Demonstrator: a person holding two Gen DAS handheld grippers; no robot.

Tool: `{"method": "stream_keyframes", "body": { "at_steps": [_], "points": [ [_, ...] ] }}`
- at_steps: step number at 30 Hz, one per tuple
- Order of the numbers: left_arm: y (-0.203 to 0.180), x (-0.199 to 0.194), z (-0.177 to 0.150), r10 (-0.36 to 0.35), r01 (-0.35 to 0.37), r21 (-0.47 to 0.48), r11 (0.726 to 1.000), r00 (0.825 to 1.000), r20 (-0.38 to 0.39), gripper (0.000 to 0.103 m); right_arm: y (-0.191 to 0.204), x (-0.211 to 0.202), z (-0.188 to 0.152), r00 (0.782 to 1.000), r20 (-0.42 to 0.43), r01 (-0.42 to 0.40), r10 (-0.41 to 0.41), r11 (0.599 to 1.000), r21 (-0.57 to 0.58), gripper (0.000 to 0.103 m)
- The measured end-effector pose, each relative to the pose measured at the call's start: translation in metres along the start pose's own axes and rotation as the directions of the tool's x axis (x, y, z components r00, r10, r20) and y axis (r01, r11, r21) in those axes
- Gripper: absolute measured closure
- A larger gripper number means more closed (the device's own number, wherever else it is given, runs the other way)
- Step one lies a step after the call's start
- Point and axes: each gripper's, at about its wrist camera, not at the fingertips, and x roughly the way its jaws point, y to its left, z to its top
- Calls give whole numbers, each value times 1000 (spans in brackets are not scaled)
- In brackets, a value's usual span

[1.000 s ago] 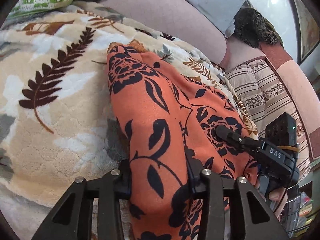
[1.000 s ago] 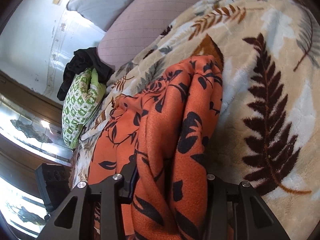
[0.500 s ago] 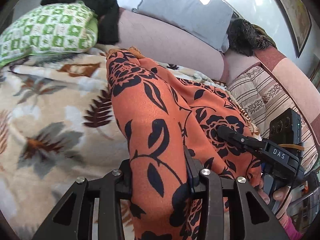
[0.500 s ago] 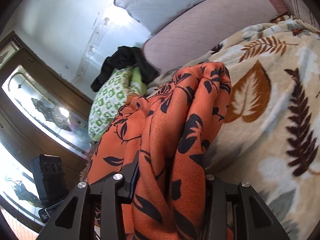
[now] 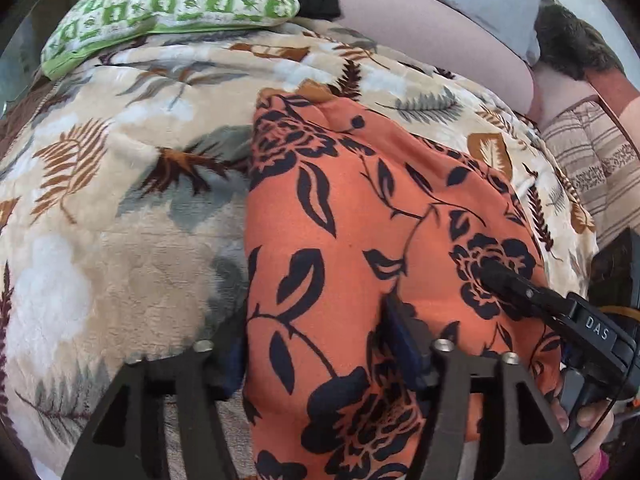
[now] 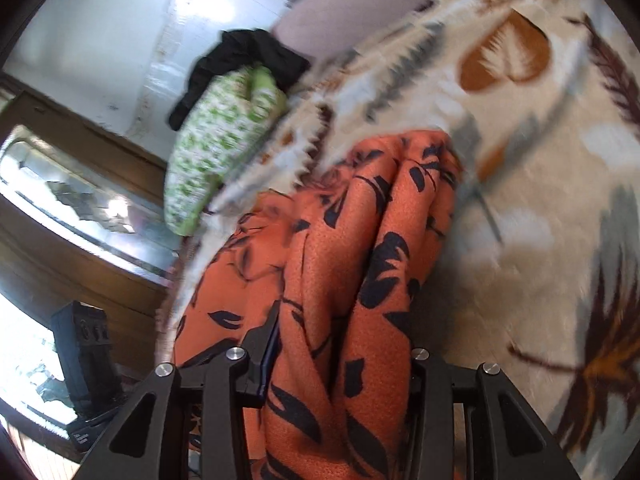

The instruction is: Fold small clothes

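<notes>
Cloth, light and limp, sags between my hand-held grippers, left just spreading, right loosening; I'd pinch its hems.

Both cams ride right on the grippers, super close to the bed. Left wrist view looks steeply down over the orange floral cloth toward the far green pillow. Right wrist view sits tilted and shallower, blurry, facing that same pillow with a wall behind it. Both share the cloth, the pillow and the leaf-print blanket
</notes>
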Motion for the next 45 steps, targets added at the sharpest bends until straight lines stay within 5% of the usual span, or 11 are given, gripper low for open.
{"method": "stream_keyframes", "body": {
  "at_steps": [4, 9, 12, 16, 19, 22, 24, 34, 39, 41, 45],
  "points": [
    [-1, -21, -5, 110, -111, 20, 994, 991, 72, 30, -5, -13, 1, 999, 6, 35, -35, 998, 53, 39],
    [-10, -39, -12, 208, -217, 49, 975, 967, 145, 30, 32, -63, 4, 968, 186, 194, -170, 973, -122, 39],
    [-12, -48, -15, 252, -268, 63, 961, 950, 182, 30, 49, -91, 3, 954, 263, 203, -145, 957, -209, 39],
    [-10, -53, -16, 277, -294, 63, 954, 940, 198, 30, 69, -91, -6, 982, 189, 70, -20, 963, -262, 43],
    [-6, -54, -17, 280, -296, 57, 953, 939, 199, 30, 72, -69, -19, 996, 91, 38, -15, 965, -259, 49],
    [-3, -52, -17, 275, -290, 55, 955, 942, 194, 30, 52, -44, -30, 990, 9, 138, -140, 963, -231, 53],
    [-1, -48, -17, 270, -285, 59, 957, 945, 185, 30, 37, -36, -28, 981, 6, 192, -195, 960, -204, 72],
    [5, -38, -13, 259, -274, 71, 959, 950, 173, 25, 86, -28, 9, 963, 101, 269, -250, 925, -270, 71],
    [6, -37, -11, 249, -264, 71, 962, 953, 170, 21, 67, 28, 32, 926, 14, 371, -378, 899, -232, 69],
    [5, -41, -12, 258, -274, 75, 959, 949, 180, 21, 77, 25, 32, 917, 23, 391, -399, 883, -259, 69],
    [2, -61, -14, 279, -298, 53, 953, 933, 226, 21, 94, -12, 20, 932, 38, 358, -361, 897, -261, 69]
  ]
}}
